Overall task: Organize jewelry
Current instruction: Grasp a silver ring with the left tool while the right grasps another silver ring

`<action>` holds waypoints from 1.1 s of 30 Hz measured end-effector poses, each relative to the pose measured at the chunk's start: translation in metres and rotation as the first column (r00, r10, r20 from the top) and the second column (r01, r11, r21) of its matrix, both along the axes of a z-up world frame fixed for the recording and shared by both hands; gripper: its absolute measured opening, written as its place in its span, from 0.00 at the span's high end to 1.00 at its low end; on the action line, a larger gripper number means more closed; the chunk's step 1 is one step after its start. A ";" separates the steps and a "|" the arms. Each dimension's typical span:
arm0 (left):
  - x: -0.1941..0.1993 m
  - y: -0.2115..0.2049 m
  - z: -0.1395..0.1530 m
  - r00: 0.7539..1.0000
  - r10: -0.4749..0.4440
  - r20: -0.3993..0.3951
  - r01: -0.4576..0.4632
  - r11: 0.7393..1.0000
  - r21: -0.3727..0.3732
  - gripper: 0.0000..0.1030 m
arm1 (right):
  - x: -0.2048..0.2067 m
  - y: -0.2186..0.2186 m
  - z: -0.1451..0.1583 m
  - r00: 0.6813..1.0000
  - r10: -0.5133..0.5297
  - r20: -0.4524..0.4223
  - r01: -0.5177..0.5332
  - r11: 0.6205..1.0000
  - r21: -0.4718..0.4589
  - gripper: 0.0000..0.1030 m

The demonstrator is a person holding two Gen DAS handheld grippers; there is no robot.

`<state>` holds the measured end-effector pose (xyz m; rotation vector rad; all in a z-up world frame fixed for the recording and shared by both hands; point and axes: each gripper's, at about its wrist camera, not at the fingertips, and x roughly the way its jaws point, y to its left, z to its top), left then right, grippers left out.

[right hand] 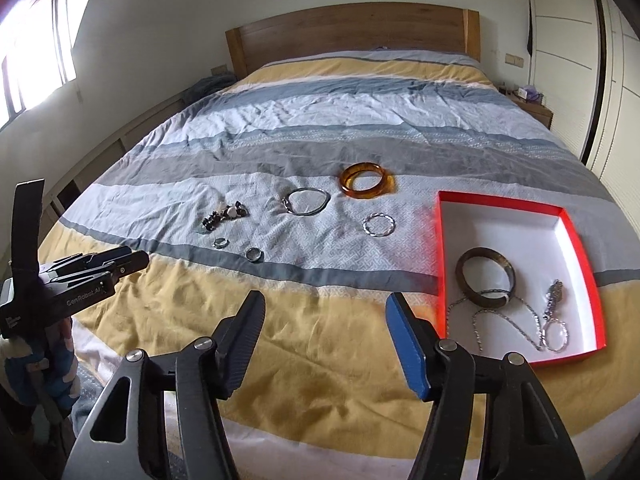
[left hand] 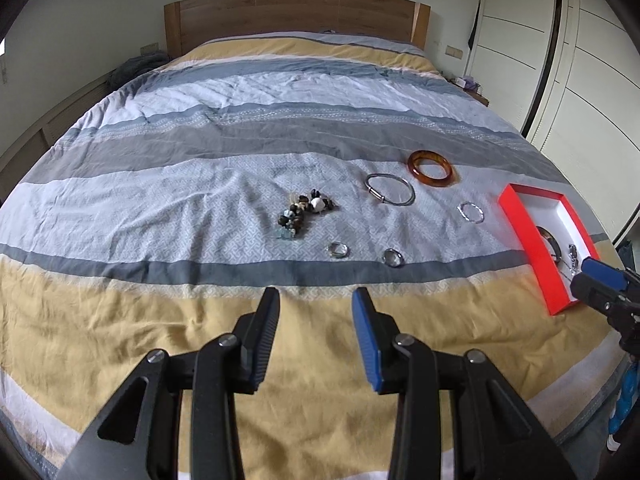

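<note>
So we've got a red box (right hand: 582,248) sitting on the bed (right hand: 280,360) off to our right, and it's already holding a dark bangle (right hand: 486,276), a silver chain (right hand: 532,320) and what looks like a watch (right hand: 556,294), so that's clearly the drop-off spot. The rest is laid out loose on the striped cover to the left of it: an amber bangle (right hand: 367,184), a thin metal bangle (right hand: 307,202), a twisted silver bracelet (right hand: 379,225), a beaded bracelet (right hand: 224,216) bunched in a heap, and two rings (right hand: 236,249) nearest us. Spreading them apart like that makes each one easy to pinch on its own, we reckon. Our left gripper (left hand: 316,300) is about half open with nothing between the fingers, hovering over the yellow stripe. Our right gripper (right hand: 324,304) stands a bit wider, also empty. Neither touches any jewelry yet.
</note>
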<state>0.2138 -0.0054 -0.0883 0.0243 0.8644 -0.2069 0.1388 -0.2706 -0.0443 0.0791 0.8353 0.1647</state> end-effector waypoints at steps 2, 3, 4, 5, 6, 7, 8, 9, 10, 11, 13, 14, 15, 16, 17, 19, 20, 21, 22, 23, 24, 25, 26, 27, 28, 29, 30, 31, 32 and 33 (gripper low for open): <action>0.012 -0.005 -0.008 1.000 -0.013 -0.010 0.013 1.000 0.004 0.66 | 0.014 0.003 -0.012 1.000 0.022 -0.017 -0.022 1.000 0.006 0.42; 0.020 -0.008 -0.013 1.000 -0.019 -0.016 0.019 1.000 0.006 0.66 | 0.020 0.005 -0.016 0.999 0.034 -0.022 -0.034 0.999 0.007 0.43; 0.026 -0.010 -0.016 1.000 -0.022 -0.020 0.023 1.000 0.008 0.66 | 0.026 0.007 -0.021 0.999 0.046 -0.026 -0.046 0.999 0.008 0.43; 0.032 -0.012 -0.020 0.999 -0.025 -0.024 0.025 1.000 0.010 0.66 | 0.032 0.008 -0.026 0.998 0.060 -0.031 -0.059 0.998 0.009 0.44; 0.038 -0.014 -0.024 0.999 -0.028 -0.027 0.029 1.000 0.011 0.66 | 0.038 0.010 -0.031 0.997 0.072 -0.036 -0.071 0.997 0.012 0.44; 0.045 -0.015 -0.028 0.999 -0.032 -0.031 0.032 0.999 0.009 0.66 | 0.043 0.012 -0.035 0.996 0.082 -0.040 -0.081 0.997 0.016 0.45; 0.049 -0.017 -0.031 0.999 -0.035 -0.035 0.035 0.999 0.006 0.66 | 0.048 0.013 -0.039 0.995 0.090 -0.043 -0.090 0.996 0.020 0.45; 0.054 -0.018 -0.035 0.998 -0.038 -0.040 0.038 0.999 0.003 0.66 | 0.052 0.015 -0.043 0.994 0.100 -0.047 -0.099 0.995 0.024 0.45; 0.059 -0.020 -0.039 0.998 -0.040 -0.045 0.040 0.999 0.004 0.66 | 0.056 0.017 -0.047 0.993 0.111 -0.050 -0.109 0.994 0.028 0.46; 0.063 -0.021 -0.042 0.998 -0.041 -0.048 0.041 0.999 0.007 0.66 | 0.061 0.019 -0.051 0.991 0.123 -0.054 -0.121 0.992 0.032 0.46; 0.071 -0.023 -0.051 0.997 -0.049 -0.061 0.049 0.999 0.003 0.66 | 0.069 0.024 -0.059 0.988 0.143 -0.061 -0.141 0.989 0.038 0.46; 0.074 -0.024 -0.054 0.997 -0.052 -0.064 0.053 0.999 0.006 0.66 | 0.074 0.026 -0.062 0.986 0.154 -0.064 -0.152 0.988 0.041 0.46; 0.077 -0.025 -0.059 0.996 -0.055 -0.070 0.056 0.998 0.014 0.66 | 0.077 0.029 -0.065 0.984 0.164 -0.067 -0.161 0.986 0.044 0.46; 0.079 -0.026 -0.063 0.995 -0.059 -0.075 0.061 0.998 0.016 0.66 | 0.081 0.031 -0.069 0.982 0.175 -0.070 -0.172 0.984 0.045 0.46; 0.081 -0.027 -0.067 0.995 -0.063 -0.077 0.065 0.998 0.017 0.66 | 0.085 0.033 -0.073 0.980 0.185 -0.073 -0.182 0.982 0.047 0.46; 0.085 -0.029 -0.073 0.995 -0.070 -0.078 0.072 0.997 0.026 0.71 | 0.092 0.039 -0.078 0.976 0.202 -0.079 -0.198 0.979 0.053 0.47; 0.086 -0.029 -0.075 0.994 -0.071 -0.078 0.073 0.997 0.024 0.73 | 0.096 0.042 -0.082 0.974 0.213 -0.082 -0.209 0.976 0.055 0.47; 0.088 -0.028 -0.077 0.995 -0.071 -0.076 0.072 0.997 0.017 0.79 | 0.098 0.043 -0.084 0.971 0.222 -0.086 -0.217 0.974 0.057 0.47; 0.089 -0.026 -0.077 0.995 -0.070 -0.073 0.071 0.997 0.007 0.84 | 0.102 0.046 -0.087 0.969 0.230 -0.090 -0.225 0.972 0.059 0.48; 0.090 -0.024 -0.078 0.995 -0.071 -0.072 0.071 0.998 -0.003 0.84 | 0.105 0.049 -0.090 0.966 0.240 -0.094 -0.235 0.970 0.063 0.49; 0.090 -0.022 -0.078 0.995 -0.071 -0.070 0.070 0.997 -0.017 0.84 | 0.108 0.052 -0.093 0.963 0.250 -0.097 -0.245 0.967 0.066 0.49; 0.089 -0.020 -0.078 0.995 -0.072 -0.067 0.070 0.997 -0.026 0.84 | 0.111 0.054 -0.095 0.961 0.259 -0.099 -0.253 0.965 0.069 0.49; 0.088 -0.020 -0.078 0.996 -0.072 -0.060 0.070 0.997 -0.030 0.84 | 0.114 0.057 -0.098 0.959 0.266 -0.100 -0.260 0.963 0.072 0.49; 0.087 -0.019 -0.078 0.996 -0.072 -0.052 0.070 0.997 -0.033 0.84 | 0.116 0.060 -0.100 0.957 0.273 -0.100 -0.266 0.961 0.077 0.49; 0.086 -0.018 -0.078 0.997 -0.069 -0.047 0.067 0.997 -0.039 0.84 | 0.118 0.062 -0.101 0.955 0.280 -0.098 -0.272 0.959 0.081 0.49; 0.084 -0.016 -0.078 0.997 -0.064 -0.041 0.062 0.997 -0.050 0.84 | 0.120 0.065 -0.103 0.953 0.288 -0.097 -0.280 0.956 0.086 0.49; 0.083 -0.014 -0.077 0.998 -0.057 -0.035 0.054 0.997 -0.063 0.84 | 0.123 0.067 -0.104 0.951 0.294 -0.096 -0.286 0.954 0.090 0.49; 0.083 -0.012 -0.077 0.998 -0.049 -0.030 0.047 0.996 -0.074 0.84 | 0.125 0.069 -0.105 0.949 0.300 -0.096 -0.292 0.952 0.094 0.49; 0.082 -0.008 -0.077 0.999 -0.038 -0.026 0.035 0.995 -0.090 0.84 | 0.127 0.072 -0.106 0.947 0.308 -0.093 -0.299 0.949 0.096 0.49; 0.081 -0.005 -0.077 0.999 -0.028 -0.024 0.025 0.994 -0.102 0.84 | 0.129 0.075 -0.107 0.945 0.315 -0.091 -0.306 0.947 0.095 0.51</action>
